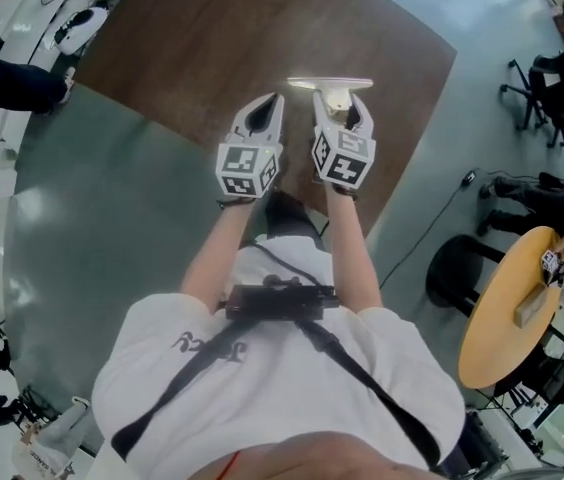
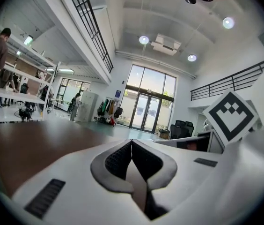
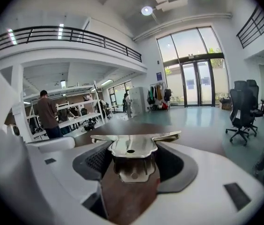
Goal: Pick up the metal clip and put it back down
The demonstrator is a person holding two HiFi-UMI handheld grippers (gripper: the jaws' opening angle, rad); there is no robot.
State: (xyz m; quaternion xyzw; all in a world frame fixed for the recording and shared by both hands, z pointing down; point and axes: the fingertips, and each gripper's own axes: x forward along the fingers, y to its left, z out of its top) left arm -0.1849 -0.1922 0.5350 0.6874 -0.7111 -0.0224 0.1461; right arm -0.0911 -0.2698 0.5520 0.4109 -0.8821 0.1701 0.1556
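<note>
The right gripper view shows what the head view only hints at: the right gripper has its fingers clamped on the metal clip, whose broad wings spread past both pads. In the left gripper view, the left gripper has its fingers pressed together on nothing. From the head view, both hang side by side over the brown tabletop near its near corner, with bare surface running to the far edge.

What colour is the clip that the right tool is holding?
Shiny silver. The metal clip shows best in the right gripper view.
</note>
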